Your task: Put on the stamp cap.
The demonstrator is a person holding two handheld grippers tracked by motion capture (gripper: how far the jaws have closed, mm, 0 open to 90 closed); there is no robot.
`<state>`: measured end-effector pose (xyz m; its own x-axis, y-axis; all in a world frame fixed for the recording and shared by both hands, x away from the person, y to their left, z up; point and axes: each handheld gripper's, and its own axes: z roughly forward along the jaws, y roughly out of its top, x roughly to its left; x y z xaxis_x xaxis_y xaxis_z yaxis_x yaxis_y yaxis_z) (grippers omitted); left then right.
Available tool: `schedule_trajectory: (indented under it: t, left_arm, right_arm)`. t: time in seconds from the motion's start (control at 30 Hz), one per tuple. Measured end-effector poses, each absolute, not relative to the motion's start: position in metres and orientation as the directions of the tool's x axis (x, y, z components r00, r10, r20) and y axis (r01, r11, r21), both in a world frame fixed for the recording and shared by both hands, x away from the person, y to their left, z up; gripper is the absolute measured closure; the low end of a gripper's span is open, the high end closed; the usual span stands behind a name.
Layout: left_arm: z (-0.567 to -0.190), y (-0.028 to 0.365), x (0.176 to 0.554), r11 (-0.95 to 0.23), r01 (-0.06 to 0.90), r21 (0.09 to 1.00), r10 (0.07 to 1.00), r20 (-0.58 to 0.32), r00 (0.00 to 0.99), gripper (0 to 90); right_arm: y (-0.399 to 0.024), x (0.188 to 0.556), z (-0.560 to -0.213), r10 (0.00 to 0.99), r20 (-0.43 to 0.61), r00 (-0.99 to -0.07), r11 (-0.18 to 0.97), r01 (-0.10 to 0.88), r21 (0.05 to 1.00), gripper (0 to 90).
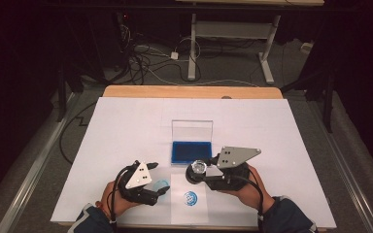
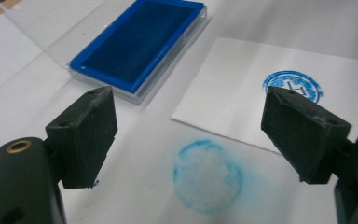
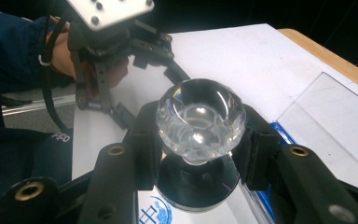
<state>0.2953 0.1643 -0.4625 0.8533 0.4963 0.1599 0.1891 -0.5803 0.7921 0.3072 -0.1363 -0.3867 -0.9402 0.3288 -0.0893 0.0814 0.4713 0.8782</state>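
Left claw [image 2: 189,135] gapes over a blue smudge [image 2: 208,176]; right claw [image 3: 200,144] grips the stamp [image 3: 200,121] (crystal-knobbed).

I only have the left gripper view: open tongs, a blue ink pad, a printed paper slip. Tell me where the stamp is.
Observer: The stamp, which has a clear faceted knob, is clamped in the right tongs.
Operator: Place it for me against the slip and the pad.
Observer: From the high view it is over the far right corner of the paper slip, between the blue print and the ink pad. I cannot tell whether its base touches the paper.
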Motion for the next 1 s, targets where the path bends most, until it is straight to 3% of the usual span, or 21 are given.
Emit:
schedule_trajectory:
  t: [1.0]
  left_arm:
    - [-0.464, 0.221, 0.280, -0.529, 0.247, 0.812, 0.627, 0.177, 0.759, 17.7]
  right_arm:
    - [-0.167, 0.320, -0.378, 0.411, -0.108, -0.905, 0.478, 0.113, 0.871, 56.9]
